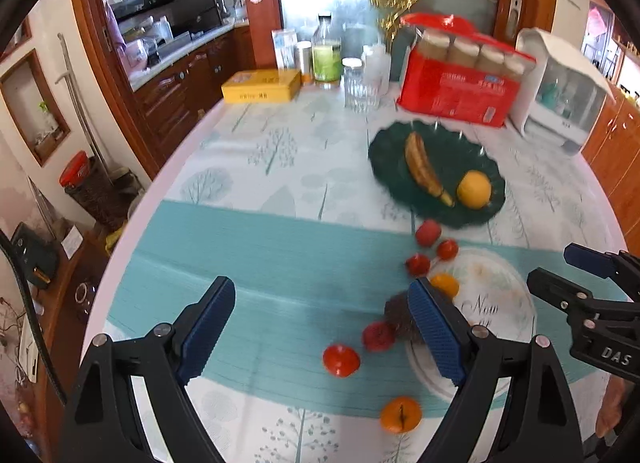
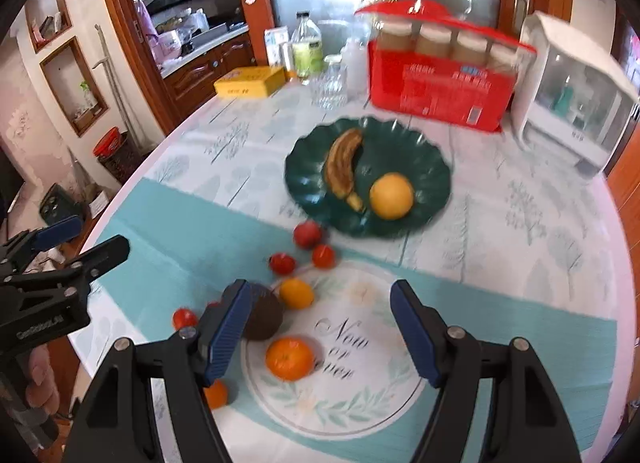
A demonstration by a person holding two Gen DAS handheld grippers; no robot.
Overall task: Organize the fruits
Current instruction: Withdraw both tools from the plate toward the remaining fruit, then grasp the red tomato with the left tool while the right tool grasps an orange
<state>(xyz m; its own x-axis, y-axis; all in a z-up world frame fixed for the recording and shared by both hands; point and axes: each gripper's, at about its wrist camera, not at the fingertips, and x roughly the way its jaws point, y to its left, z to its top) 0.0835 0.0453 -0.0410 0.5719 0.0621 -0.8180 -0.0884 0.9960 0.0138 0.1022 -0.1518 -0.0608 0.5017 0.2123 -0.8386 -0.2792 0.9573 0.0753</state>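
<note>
Dark green, scallop-edged plate (image 2: 424, 167) is seen on the far part of the tree-printed worktop (image 2: 520, 231), carrying a browned yellow banana (image 2: 342, 169) and a round yellow-orange citrus fruit (image 2: 391, 196) just beside its stem end. Nearer, a white round plate with leaf print and lettering (image 2: 360, 387) is seen with one orange mandarin (image 2: 289, 358) on it. A smaller orange fruit (image 2: 296, 293) and a dark brown round fruit (image 2: 262, 317) lie at its left rim. Small red fruits (image 2: 282, 263) are scattered on the teal band between the two plates. The right claw (image 2: 320, 335) is held wide above the white plate, gripping nothing. The left claw (image 1: 320, 337) is likewise spread wide and empty, above a red tomato-like fruit (image 1: 341, 360). A red carton of jars (image 2: 440, 83) stands behind the green plate
</note>
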